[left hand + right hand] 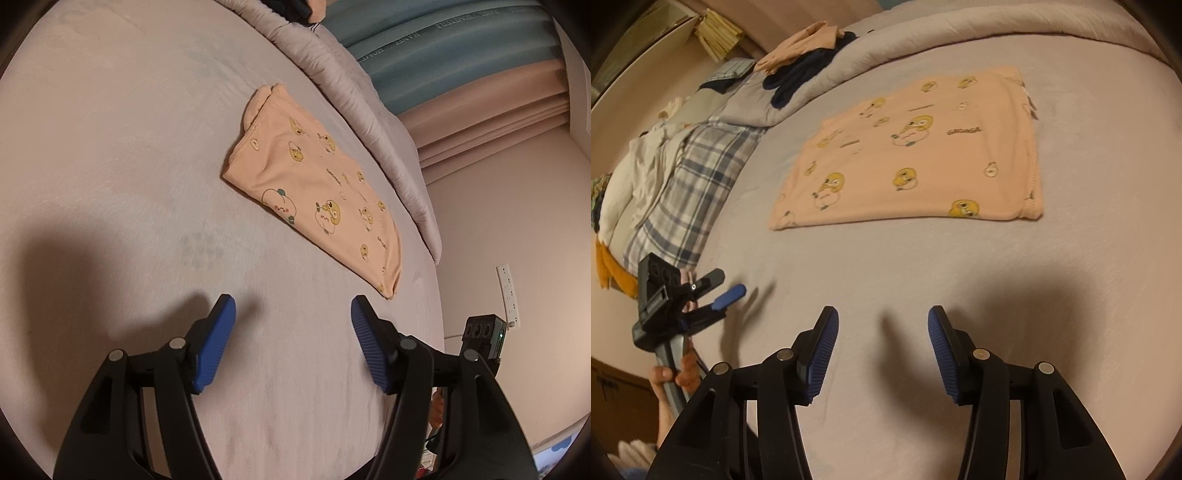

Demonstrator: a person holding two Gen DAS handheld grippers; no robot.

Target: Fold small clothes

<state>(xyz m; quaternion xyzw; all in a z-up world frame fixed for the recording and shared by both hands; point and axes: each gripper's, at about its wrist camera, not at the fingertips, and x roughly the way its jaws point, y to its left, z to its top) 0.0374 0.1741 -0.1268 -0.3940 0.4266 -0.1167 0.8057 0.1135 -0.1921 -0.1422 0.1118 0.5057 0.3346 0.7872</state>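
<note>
Blue ribbed pads (218,343) of the left gripper (293,343) sat nearest the lens, jaws spread wide, nothing between them, hovering over the bedsheet (110,166). Right gripper (882,354) was the same: pads apart, empty, above bare sheet with its shadow beneath.

Peach garment (314,188) with yellow cartoon print lay flat on the sheet, folded into a rough rectangle, ahead of both grippers and touching neither. In the right wrist view the same garment (916,155) showed a stitched hem along its right edge and a small tag at the far right corner.

Rolled grey duvet (354,96) ran along the far side of the garment, close beside it. Clothes pile (798,55) of peach and dark items sat on the duvet further back; plaid fabric (694,192) lay at left.

Left gripper also appeared in the right wrist view (720,291), held by a hand (665,384) at the bed edge, fingers apart.
</note>
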